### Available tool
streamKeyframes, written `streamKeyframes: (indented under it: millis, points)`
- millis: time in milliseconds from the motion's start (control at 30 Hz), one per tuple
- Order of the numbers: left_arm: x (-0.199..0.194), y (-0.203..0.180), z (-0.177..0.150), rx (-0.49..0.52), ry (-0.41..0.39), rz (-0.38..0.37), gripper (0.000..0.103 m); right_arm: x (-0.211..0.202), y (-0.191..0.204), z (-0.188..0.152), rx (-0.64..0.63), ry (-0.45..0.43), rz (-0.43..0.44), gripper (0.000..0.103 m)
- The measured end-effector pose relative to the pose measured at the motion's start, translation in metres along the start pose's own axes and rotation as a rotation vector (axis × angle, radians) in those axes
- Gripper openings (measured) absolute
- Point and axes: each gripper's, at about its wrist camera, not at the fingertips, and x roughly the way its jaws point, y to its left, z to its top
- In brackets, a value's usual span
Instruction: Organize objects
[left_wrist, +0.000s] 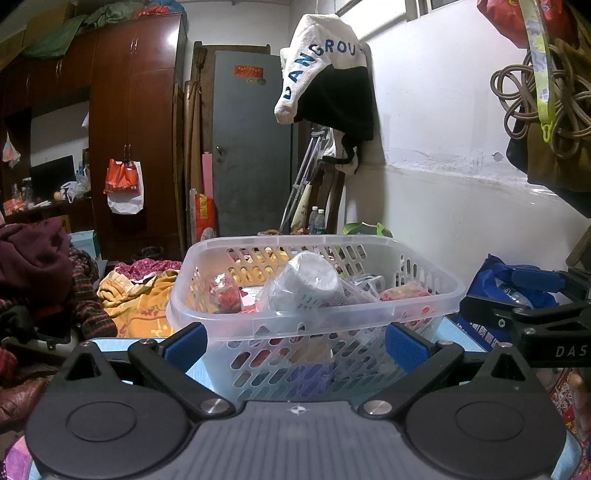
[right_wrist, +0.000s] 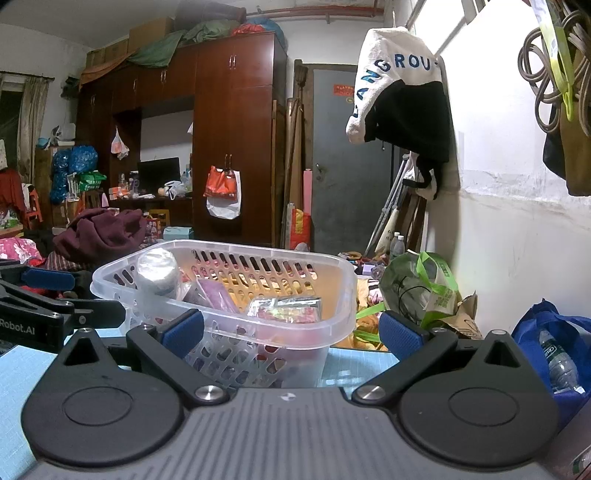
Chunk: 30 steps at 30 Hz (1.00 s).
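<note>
A clear slotted plastic basket (left_wrist: 229, 317) (right_wrist: 340, 291) stands on a light blue table top (left_wrist: 454, 336) (right_wrist: 22, 365). Inside it lie a wrapped white roll (left_wrist: 306, 284) (right_wrist: 157, 271), a red packet (left_wrist: 225, 293), a pink packet (right_wrist: 214, 295) and shiny snack packs (right_wrist: 284, 308). My left gripper (left_wrist: 295, 345) is open just in front of the basket's near wall, nothing between its blue pads. My right gripper (right_wrist: 291, 328) is open as well, facing the basket's near right corner. Each gripper shows at the edge of the other's view, the right one (left_wrist: 524, 295), the left one (right_wrist: 55, 291).
A blue bag with water bottles (right_wrist: 557, 350) (left_wrist: 506, 280) sits to the right of the table. A green-handled bag (right_wrist: 421, 288) lies behind the basket by the white wall. Piled clothes (left_wrist: 140, 299) cover the left side. Ropes and bags (left_wrist: 543, 103) hang at upper right.
</note>
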Motion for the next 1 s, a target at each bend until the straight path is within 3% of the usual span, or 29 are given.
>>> streamKeyframes:
  millis: [1000]
  points:
    - [0.0030, -0.0007, -0.0028, -0.008, 0.012, -0.016, 0.103, -0.0008, 0.0006, -0.0043, -0.019, 0.009, 0.015, 0.103]
